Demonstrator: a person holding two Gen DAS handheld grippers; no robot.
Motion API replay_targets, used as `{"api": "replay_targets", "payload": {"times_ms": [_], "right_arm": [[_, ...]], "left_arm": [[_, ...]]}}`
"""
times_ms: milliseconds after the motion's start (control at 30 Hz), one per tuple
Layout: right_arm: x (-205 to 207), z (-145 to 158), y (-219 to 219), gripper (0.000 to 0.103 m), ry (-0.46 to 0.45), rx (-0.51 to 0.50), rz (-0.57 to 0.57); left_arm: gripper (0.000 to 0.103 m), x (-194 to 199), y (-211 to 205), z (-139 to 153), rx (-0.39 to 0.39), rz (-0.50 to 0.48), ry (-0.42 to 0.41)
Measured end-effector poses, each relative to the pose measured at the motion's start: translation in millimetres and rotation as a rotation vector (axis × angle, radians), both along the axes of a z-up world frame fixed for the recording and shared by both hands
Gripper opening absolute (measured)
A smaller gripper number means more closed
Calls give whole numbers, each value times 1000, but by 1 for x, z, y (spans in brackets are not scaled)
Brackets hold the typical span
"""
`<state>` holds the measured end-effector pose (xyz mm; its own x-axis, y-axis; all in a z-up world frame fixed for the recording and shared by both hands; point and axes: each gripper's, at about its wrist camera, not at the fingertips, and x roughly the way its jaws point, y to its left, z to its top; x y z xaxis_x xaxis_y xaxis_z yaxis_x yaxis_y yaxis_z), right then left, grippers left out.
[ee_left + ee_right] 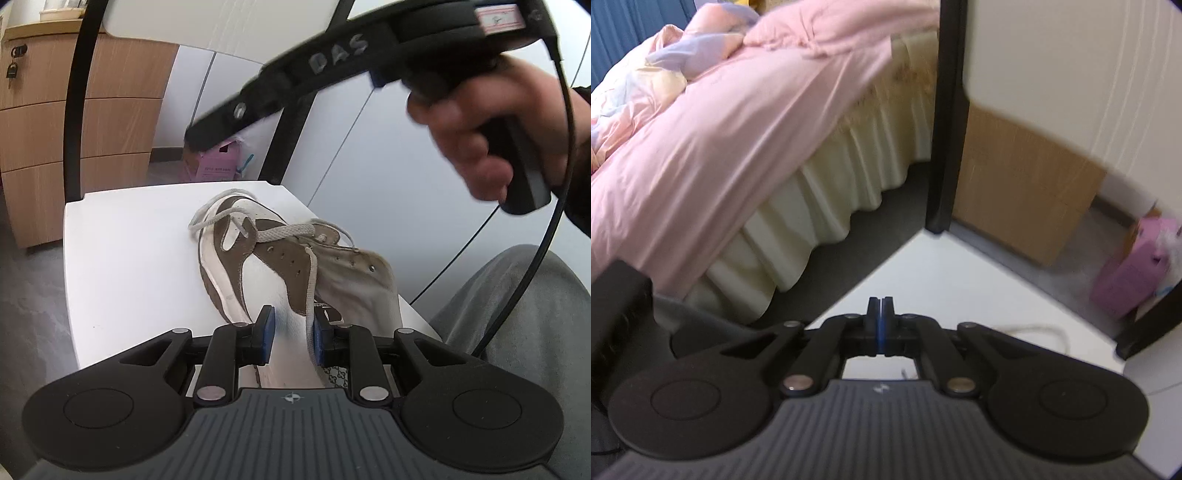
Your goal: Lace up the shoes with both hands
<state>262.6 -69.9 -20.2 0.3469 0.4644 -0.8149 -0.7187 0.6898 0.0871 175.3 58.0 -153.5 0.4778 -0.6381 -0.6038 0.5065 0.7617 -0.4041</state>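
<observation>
Left tongs [291, 334] released, pads spread astride the heel end of the shoe [258, 266], low over the near edge of the white table [129, 258]. One strand of the lace [312, 280] trailing down past the tongue, touching or just beside the right-hand pad [318, 339], not pinched. Right tongs [881, 314] clenched pad to pad, nothing seen between them, raised well above the table in a hand [491, 136].

Shoe lying mid-table, toe toward the far edge. Lace crossed through the toe-end holes only; upper eyelets [291, 262] bare.

Judged part-way through lacing, between threadings. Next, probably: pinching the loose strand close to its tip and steering it into the next bare eyelet. Limp cord and a small hole, so a short grip needed. Tip itself hidden behind the left tongs.
</observation>
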Motion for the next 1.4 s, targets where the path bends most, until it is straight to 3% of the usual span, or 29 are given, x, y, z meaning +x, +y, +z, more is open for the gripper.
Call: {"api": "replay_targets", "payload": {"times_ms": [100,200,300,400,433,600,767,900,1033,1100,1133,1200,1367,1400], "right_arm": [[3,-2,3,7,10,-75,55],[1,-18,5,29,48,-150,105],[-3,-37,5,28,42,-223,128],[-3,-49,1,6,38,-242,125],[-3,-51,0,3,36,-243,127],[-13,-51,-6,2,-23,-217,121],[-15,-35,-14,0,-34,-80,50],[-18,7,-3,0,-91,72,48],[-13,32,17,3,-138,15,90],[-11,23,15,9,-127,-19,94],[-10,16,12,23,-116,-33,94],[-9,3,8,32,-96,-61,95],[-5,-30,-4,30,-45,-130,97],[-5,-36,-6,25,-34,-144,98]], "left_arm": [[24,0,0,0,3,5,-3],[24,0,1,0,2,10,0],[24,0,3,0,1,16,2],[26,1,5,1,0,27,4],[27,2,4,0,3,38,1],[27,9,-3,-6,35,70,-17],[26,11,-10,-7,53,31,-36],[26,13,-13,-8,59,21,-31],[26,13,-13,-8,68,27,-22],[26,12,-13,-8,74,22,-21],[26,11,-13,-8,74,21,-21],[26,9,-13,-8,75,20,-20],[26,9,-12,-9,72,18,-23],[26,9,-13,-9,75,17,-27]]}}
